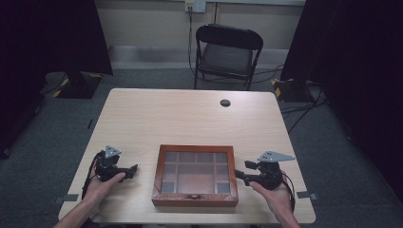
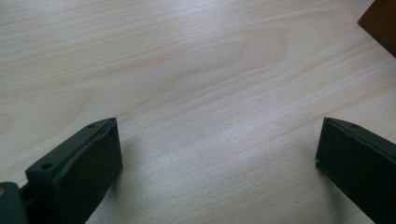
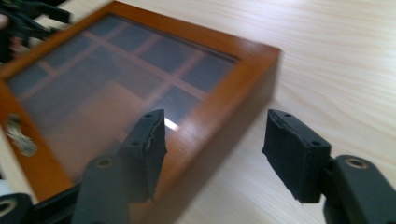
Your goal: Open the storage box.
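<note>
High view puts the right gripper [image 1: 243, 175] just beside the right wall of the wooden box [image 1: 195, 199], its jaws pointing at that side and held by the person's right hand [image 1: 275, 195]. Right gripper view gives the close look: the two black jaws stand apart with nothing between them, one hanging over the box's frame near its edge, the other out over the bare table [image 3: 355, 65]; whether either touches the wood I cannot tell through the blur. The left gripper [image 1: 129, 170] sits near the box's left side but apart from it, resting in the left hand [image 1: 102, 185]; left gripper view shows its jaws wide apart over plain tabletop, with one corner of the box [image 2: 380, 21] at the upper right. The box lies flat near the front edge of the table, between the two grippers, its glass-paned lid [image 1: 196, 172] down and the small metal clasp [image 3: 18, 135] at its front looking fastened. Dark compartments show through the pane, and I cannot make out anything in them. Judging from this, the work is at its start: both tools are positioned either side, nothing is gripped, and unlatching, lifting the lid or moving the box is all left to do
</note>
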A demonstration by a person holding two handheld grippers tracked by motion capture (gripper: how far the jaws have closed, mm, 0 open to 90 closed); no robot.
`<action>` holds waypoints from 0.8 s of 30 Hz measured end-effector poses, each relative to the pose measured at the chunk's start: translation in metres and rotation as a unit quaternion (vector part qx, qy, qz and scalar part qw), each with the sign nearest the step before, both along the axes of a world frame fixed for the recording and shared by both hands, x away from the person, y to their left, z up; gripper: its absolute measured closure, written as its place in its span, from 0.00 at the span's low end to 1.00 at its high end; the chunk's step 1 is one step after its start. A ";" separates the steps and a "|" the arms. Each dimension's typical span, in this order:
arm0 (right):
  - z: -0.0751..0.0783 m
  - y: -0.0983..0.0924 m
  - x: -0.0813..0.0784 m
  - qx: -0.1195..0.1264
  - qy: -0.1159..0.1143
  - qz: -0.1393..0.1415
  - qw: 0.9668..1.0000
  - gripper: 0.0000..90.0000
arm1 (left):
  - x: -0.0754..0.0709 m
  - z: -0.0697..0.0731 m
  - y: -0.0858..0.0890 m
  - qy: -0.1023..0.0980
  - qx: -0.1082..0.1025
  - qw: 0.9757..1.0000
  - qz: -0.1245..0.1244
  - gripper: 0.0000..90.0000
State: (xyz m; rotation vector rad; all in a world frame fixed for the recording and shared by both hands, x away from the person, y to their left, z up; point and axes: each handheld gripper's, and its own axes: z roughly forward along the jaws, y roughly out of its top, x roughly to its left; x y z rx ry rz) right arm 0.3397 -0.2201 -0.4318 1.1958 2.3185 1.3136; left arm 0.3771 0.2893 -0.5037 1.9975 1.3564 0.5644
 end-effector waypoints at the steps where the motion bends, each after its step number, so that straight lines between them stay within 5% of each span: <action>1: 0.002 0.003 0.001 0.001 -0.002 0.007 1.000 0.45 | 0.000 0.000 0.000 0.000 0.001 1.000 0.000 0.00; 5: 0.017 0.023 0.004 0.005 -0.010 0.047 0.999 0.47 | 0.000 0.000 0.000 0.001 0.000 1.000 0.000 0.00; 6: 0.024 0.036 0.006 0.003 -0.006 0.078 0.997 0.45 | 0.000 0.000 0.000 0.000 0.001 1.000 0.000 0.00; 11: 0.031 0.058 0.005 0.007 -0.013 0.116 0.993 0.47 | 0.000 0.000 0.000 0.002 0.000 1.000 -0.002 0.00; 24: 0.006 0.099 -0.009 -0.002 0.007 0.195 0.981 0.63 | -0.001 0.000 0.000 0.002 -0.001 1.000 0.001 0.00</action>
